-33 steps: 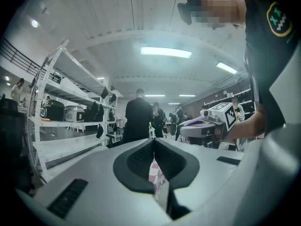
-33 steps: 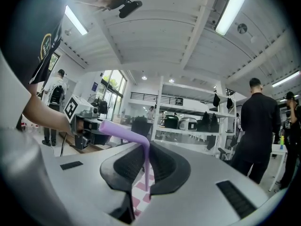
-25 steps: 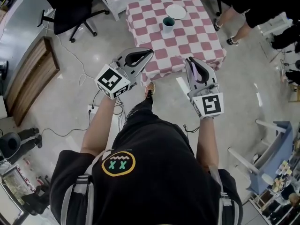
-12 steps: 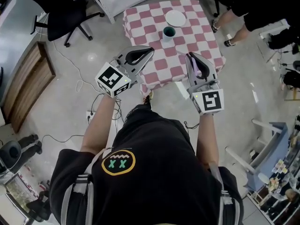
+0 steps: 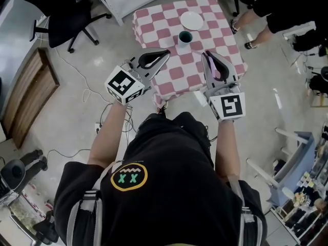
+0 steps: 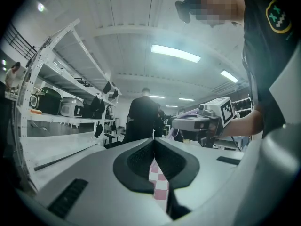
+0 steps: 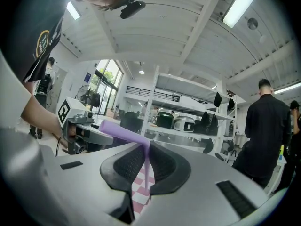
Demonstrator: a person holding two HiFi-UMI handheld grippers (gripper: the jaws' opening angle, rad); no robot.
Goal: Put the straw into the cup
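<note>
The straw, light, thin and easily crushed, is clamped in the right gripper's jaws, well apart from the cup on the bench, so a gentle pinch should do; the left gripper's jaws are together, empty.

shirt: black, yellow-ringed emblem | shoulder straps: grey | left gripper, right gripper: grey, marker cubes

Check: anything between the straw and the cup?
Nothing visible. The right gripper holds the purple straw; only bare checkered tablecloth lies between it and the open cup. The white plate sits beyond the cup.
</note>
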